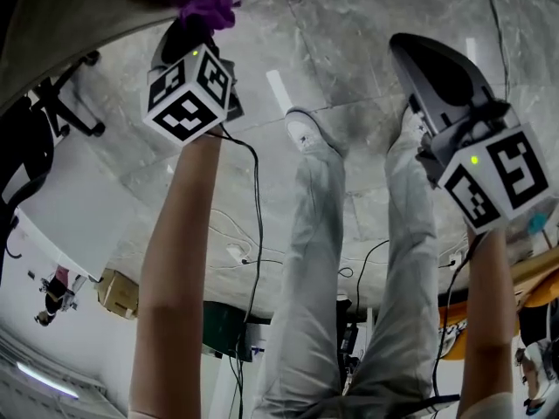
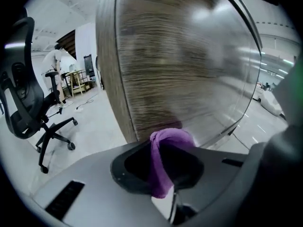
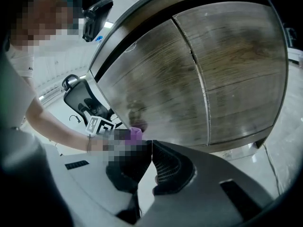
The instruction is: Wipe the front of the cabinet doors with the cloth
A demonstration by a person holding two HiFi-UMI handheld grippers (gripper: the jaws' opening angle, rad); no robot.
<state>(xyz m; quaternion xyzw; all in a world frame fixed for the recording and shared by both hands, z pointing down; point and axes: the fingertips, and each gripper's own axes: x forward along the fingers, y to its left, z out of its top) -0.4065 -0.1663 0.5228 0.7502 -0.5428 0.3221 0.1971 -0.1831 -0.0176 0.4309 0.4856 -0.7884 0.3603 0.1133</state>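
Note:
A purple cloth [image 1: 207,7] is bunched in my left gripper [image 1: 194,23], which is shut on it at the top of the head view, against the cabinet [image 1: 79,16]. In the left gripper view the cloth [image 2: 166,148] hangs between the jaws and touches the lower part of a glossy wood-grain door [image 2: 180,65]. The right gripper view shows both doors [image 3: 213,74], with the cloth [image 3: 136,134] low on the left one. My right gripper [image 1: 419,55] is held away from the cabinet, its jaws shut with nothing between them [image 3: 151,148].
A black office chair [image 2: 23,108] stands left of the cabinet. Cables [image 1: 253,251] trail over the grey floor by the person's legs and shoes [image 1: 307,133]. A cardboard box [image 1: 118,293] lies further back. Another person [image 2: 57,65] stands in the distance.

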